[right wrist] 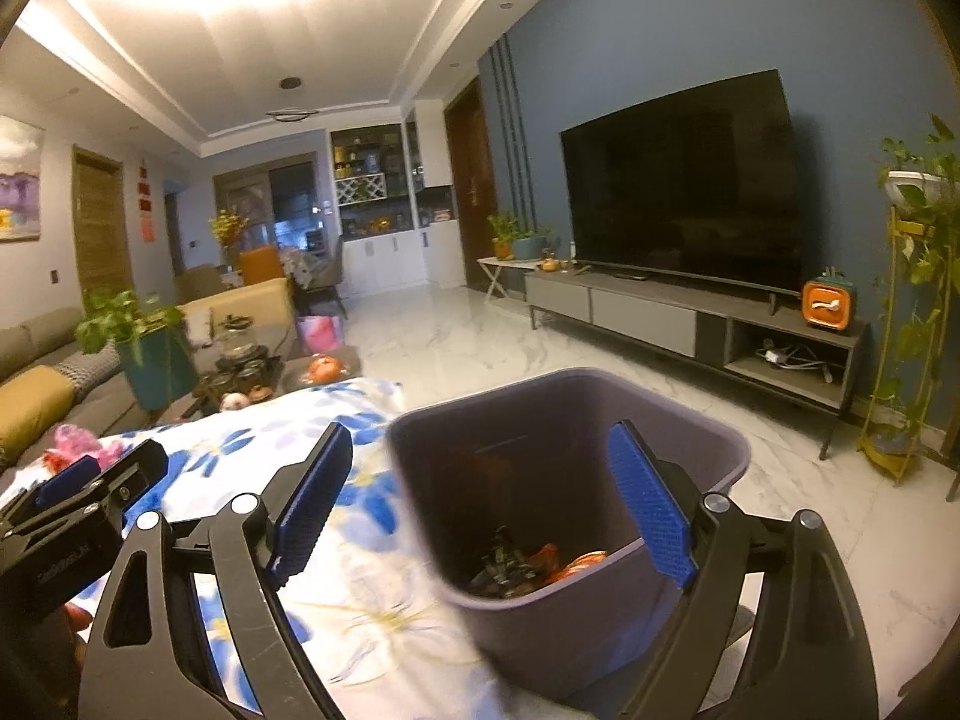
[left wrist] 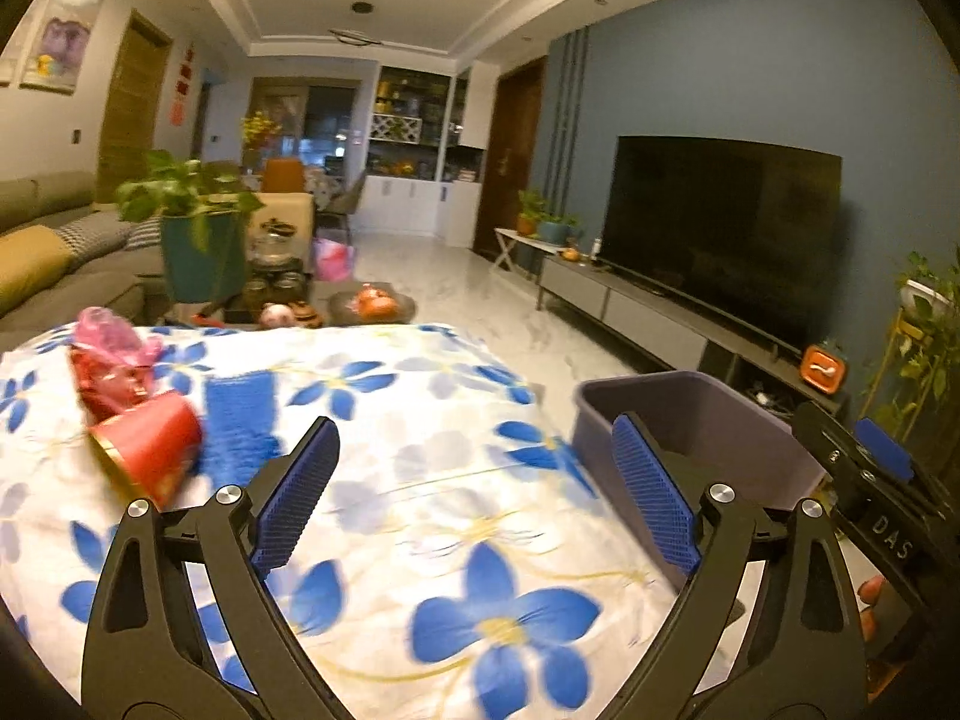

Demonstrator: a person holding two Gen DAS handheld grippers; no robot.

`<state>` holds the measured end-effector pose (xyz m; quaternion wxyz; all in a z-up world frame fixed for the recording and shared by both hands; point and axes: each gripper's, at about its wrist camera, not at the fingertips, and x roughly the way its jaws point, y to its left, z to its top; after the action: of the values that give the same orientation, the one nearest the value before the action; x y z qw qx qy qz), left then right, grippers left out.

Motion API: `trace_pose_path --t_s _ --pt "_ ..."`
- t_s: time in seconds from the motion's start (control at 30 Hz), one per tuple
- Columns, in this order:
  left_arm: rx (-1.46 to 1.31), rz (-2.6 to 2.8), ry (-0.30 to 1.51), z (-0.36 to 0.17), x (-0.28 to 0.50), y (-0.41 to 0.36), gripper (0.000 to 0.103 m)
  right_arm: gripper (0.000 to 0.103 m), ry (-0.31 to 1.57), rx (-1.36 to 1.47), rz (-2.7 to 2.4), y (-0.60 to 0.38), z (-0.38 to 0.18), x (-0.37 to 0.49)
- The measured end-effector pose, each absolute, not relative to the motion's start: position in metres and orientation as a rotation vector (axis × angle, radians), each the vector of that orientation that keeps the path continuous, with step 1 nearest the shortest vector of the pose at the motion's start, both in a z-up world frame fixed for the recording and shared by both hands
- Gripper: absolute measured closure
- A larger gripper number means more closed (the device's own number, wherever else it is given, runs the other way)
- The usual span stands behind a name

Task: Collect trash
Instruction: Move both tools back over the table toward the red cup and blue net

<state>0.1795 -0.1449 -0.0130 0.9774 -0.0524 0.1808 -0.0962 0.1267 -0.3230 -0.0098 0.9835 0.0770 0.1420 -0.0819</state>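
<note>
A red paper cup lies on its side on the blue-flowered tablecloth, left of my open, empty left gripper. Behind it lie a red wrapper and a pink plastic bag; the bag also shows in the right wrist view. A purple trash bin stands at the table's right edge with crumpled trash at its bottom; it shows in the left wrist view too. My right gripper is open and empty above the bin's mouth.
A coffee table with a teal plant pot, jars and an orange teapot stands beyond the cloth. A sofa is at left. A TV on a low console is at right, with marble floor between.
</note>
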Motion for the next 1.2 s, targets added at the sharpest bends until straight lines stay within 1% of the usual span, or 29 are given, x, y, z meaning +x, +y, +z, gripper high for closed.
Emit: trace_pose_path --t_s 0.67,0.97,1.2 --pt "-0.138 -0.019 0.405 -0.035 0.131 -0.032 0.012 0.019 0.330 0.102 -0.030 -0.218 -0.016 0.103" --pt "-0.171 0.096 0.386 -0.036 0.119 0.029 0.012 0.019 0.357 0.061 0.070 -0.161 -0.024 0.110" --pt "-0.200 0.108 0.397 -0.038 0.124 0.057 0.012 0.019 0.375 0.026 0.124 -0.124 -0.030 0.125"
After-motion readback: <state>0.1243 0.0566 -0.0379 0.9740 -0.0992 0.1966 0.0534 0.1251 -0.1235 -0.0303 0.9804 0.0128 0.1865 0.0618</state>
